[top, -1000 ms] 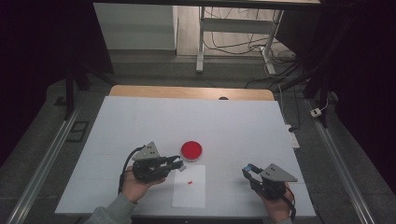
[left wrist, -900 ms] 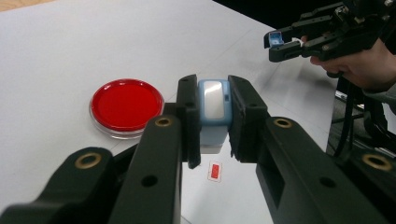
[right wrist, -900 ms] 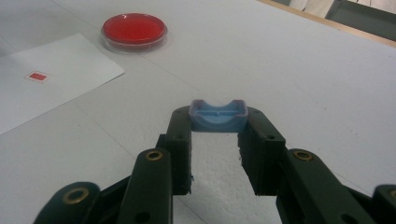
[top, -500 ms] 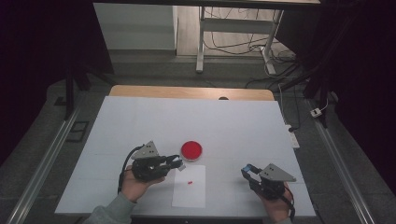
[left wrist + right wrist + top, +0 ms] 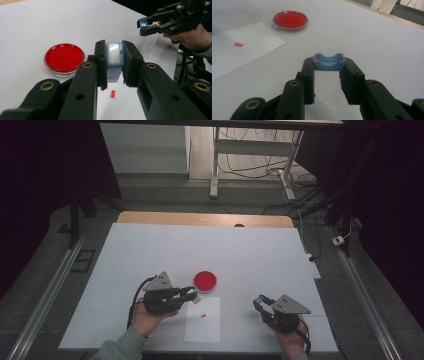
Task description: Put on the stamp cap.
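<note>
My left gripper is shut on a small blue stamp, held just above the white sheet of paper. A small red rectangular mark sits on that sheet, below the stamp. A round red dish lies on the table just beyond the paper, left of the jaws in the left gripper view. My right gripper hovers at the right of the paper, shut on a light blue curved cap. The cap also shows in the left gripper view.
The white table top reaches far back to a wooden strip. A metal rail runs along the left side, and cables lie on the floor to the right.
</note>
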